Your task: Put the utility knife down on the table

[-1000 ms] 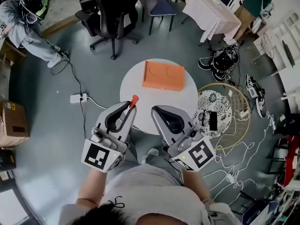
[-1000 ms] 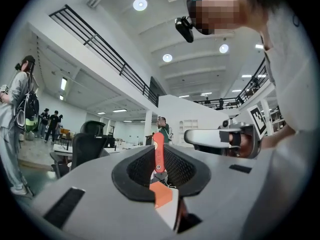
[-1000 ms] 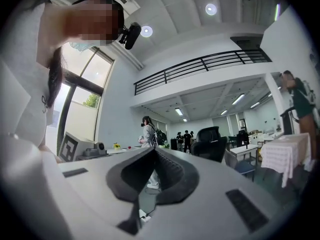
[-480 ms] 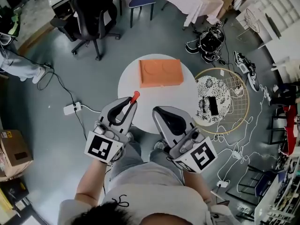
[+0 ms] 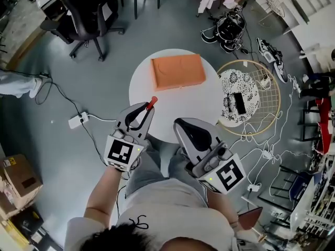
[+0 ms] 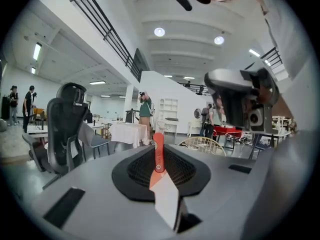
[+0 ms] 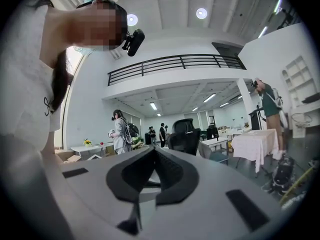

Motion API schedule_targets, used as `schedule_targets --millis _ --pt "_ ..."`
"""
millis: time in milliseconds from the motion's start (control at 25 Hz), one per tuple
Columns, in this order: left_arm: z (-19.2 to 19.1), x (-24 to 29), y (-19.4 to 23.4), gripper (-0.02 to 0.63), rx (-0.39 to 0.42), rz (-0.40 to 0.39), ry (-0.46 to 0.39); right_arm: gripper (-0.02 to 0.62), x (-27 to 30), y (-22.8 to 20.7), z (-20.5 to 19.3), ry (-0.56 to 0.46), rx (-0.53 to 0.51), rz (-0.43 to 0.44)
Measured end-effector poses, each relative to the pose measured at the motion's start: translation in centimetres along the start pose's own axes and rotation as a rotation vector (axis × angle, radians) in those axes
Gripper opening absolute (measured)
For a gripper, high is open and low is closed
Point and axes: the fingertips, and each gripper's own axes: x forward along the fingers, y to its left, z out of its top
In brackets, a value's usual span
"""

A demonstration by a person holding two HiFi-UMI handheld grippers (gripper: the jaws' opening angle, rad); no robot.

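A utility knife with a red-orange handle (image 5: 151, 102) sticks out of my left gripper (image 5: 145, 110), which is shut on it over the near left edge of the round white table (image 5: 180, 109). In the left gripper view the utility knife (image 6: 158, 156) stands upright between the closed jaws of the left gripper (image 6: 159, 149), with a pale blade-like part nearer the camera. My right gripper (image 5: 181, 124) is shut with nothing in it, just off the table's near edge. The right gripper's (image 7: 154, 153) jaws meet with nothing between them. An orange box (image 5: 178, 71) lies on the far part of the table.
A gold wire ring with a patterned disc and a black phone-like thing (image 5: 238, 102) stands right of the table. A black office chair (image 5: 84, 9) and a white power strip with a cable (image 5: 77, 121) are at the left. Shoes and a bag (image 5: 227, 27) lie beyond.
The head view has swung, so the table sits higher and more to the left. Both grippers keep about the same place at the near edge, the left still shut on the knife.
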Motion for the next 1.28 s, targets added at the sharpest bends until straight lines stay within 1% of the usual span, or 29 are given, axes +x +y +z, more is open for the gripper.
schedule_targets --millis 160,520,880,1280 --pt "-2.8 1.2 0.3 0.057 -0.001 -0.009 0.066 0.009 -0.2 -0.6 -0.3 0.004 0.013 -0.034" --pt "-9.4 3.6 1.0 0.057 0.034 -0.031 0.227 0.009 -0.4 -1.9 -1.1 0.032 0.035 -0.102" --pt "-15.6 5.4 1.3 0.057 0.055 -0.037 0.364 0.009 -1.1 -3.4 -2.1 0.064 0.039 -0.144" --pt "-19.7 6.6 1.0 0.057 0.081 -0.05 0.465 0.009 -2.1 -4.2 -2.8 0.084 0.042 -0.184"
